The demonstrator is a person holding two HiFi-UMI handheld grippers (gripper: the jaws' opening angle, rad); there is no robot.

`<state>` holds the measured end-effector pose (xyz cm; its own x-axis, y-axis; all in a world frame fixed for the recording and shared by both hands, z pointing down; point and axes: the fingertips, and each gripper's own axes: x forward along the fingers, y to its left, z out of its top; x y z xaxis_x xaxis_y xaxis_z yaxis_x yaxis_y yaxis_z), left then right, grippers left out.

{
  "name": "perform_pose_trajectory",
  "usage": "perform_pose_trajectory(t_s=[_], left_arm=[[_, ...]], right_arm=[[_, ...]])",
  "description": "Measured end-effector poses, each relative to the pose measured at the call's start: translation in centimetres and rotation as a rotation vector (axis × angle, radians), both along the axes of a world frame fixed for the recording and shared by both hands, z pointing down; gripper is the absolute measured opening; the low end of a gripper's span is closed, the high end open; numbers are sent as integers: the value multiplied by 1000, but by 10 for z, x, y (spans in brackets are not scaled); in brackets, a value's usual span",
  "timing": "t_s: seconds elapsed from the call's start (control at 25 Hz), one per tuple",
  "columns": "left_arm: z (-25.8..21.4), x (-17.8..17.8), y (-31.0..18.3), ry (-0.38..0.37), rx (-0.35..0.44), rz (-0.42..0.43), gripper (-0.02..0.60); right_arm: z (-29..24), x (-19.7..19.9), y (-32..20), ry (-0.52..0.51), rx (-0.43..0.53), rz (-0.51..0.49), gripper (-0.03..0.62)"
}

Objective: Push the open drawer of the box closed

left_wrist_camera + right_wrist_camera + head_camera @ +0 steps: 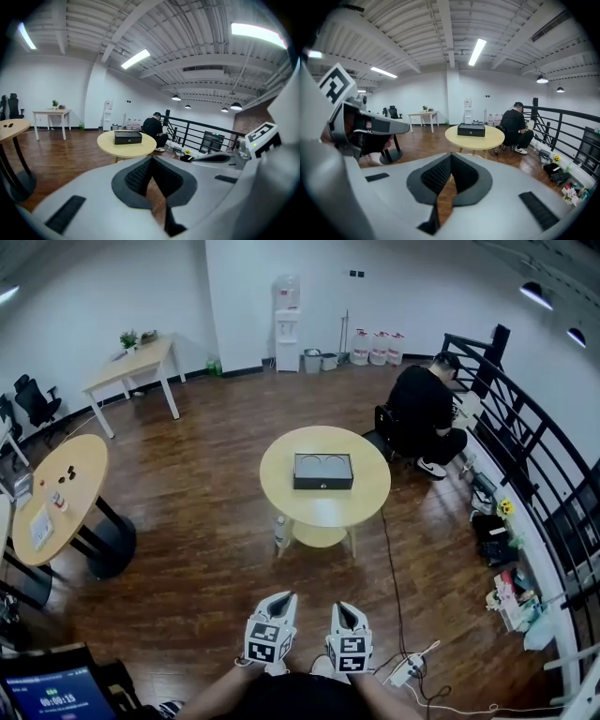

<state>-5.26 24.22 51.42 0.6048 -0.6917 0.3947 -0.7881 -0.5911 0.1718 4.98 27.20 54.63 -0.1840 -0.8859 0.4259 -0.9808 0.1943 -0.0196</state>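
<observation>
head view shows the black box (323,471) on the round table (367,501), well apart from both grippers; its drawer is too small to judge. at the near edge, the left gripper (284,597) and right gripper (343,607) sit side by side, each with 2 jaw tips pressed together, holding nothing. a seated person (424,409) is just beyond the table, far right.

Premises: an open office. Evidence: dark wood floor (206,512) and white walls. A water dispenser (288,322) stands at the far wall with spare bottles (378,347) near it. Furniture: a long desk (131,367), black swivel chairs (36,399), round tables (370,479). Strip lights (477,51) hang under an exposed ceiling. Black railing (534,456) runs along one side.
</observation>
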Motion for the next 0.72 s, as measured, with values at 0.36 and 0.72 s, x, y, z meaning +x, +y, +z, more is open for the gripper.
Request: perform_pose_trajectory(t_s=[0.36,0.72], left_arm=[[9,9,0,-19,13,-41,0],[2,1,-21,-39,27,-46,0]], right_arm=[[4,17,-7,7,28,-33,5],[-20,12,-30,24,75,-38,5]])
